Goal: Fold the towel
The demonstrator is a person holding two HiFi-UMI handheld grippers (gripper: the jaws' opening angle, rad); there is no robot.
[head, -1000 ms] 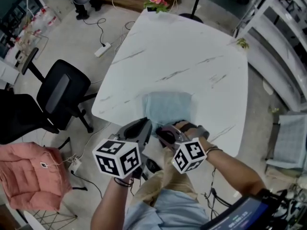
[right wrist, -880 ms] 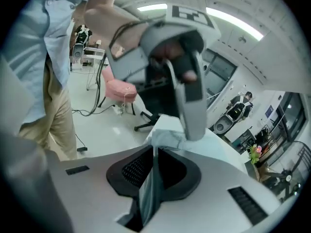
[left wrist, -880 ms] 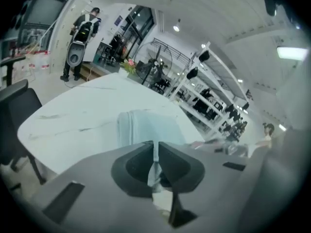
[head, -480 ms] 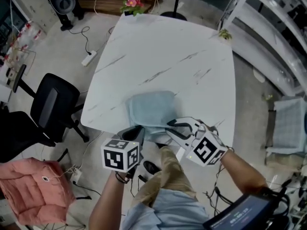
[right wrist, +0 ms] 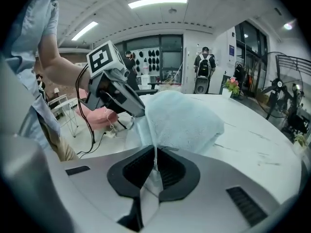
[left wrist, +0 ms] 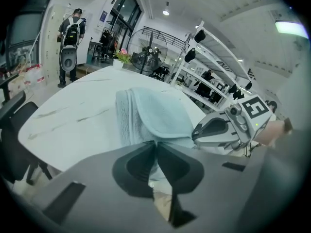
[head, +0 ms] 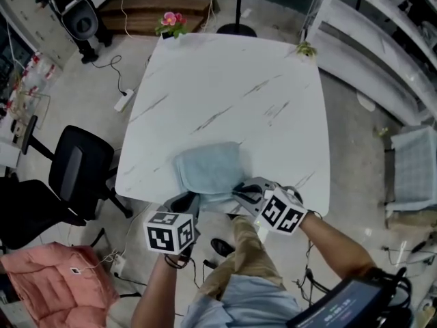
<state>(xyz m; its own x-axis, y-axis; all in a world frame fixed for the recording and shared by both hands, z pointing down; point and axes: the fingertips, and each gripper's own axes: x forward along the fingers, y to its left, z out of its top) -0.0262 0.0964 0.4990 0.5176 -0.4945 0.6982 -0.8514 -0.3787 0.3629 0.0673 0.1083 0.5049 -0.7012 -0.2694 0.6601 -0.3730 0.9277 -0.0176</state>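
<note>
A light blue towel (head: 208,168) lies bunched at the near edge of the white marble table (head: 225,80). My left gripper (head: 188,201) sits at the towel's near left corner. Its jaws have just been closing, and the towel's hem (left wrist: 155,113) is pinched between them at the left gripper (left wrist: 156,147). My right gripper (head: 240,191) is at the near right corner. Its jaws have also just been closing, and a thin fold of the towel (right wrist: 182,118) runs down between them at the right gripper (right wrist: 155,157). The towel rises in a hump between the two grippers.
A black office chair (head: 78,173) and a pink cushion (head: 48,285) stand on the floor to the left. Potted flowers (head: 171,22) and a small plant (head: 305,48) sit at the table's far corners. White shelving (head: 382,39) runs along the right. A person with a backpack (left wrist: 70,25) stands far off.
The left gripper has sunk toward the table's near edge. The right gripper has rolled and shifted sideways along that edge. The towel's near edge is now gathered up between them.
</note>
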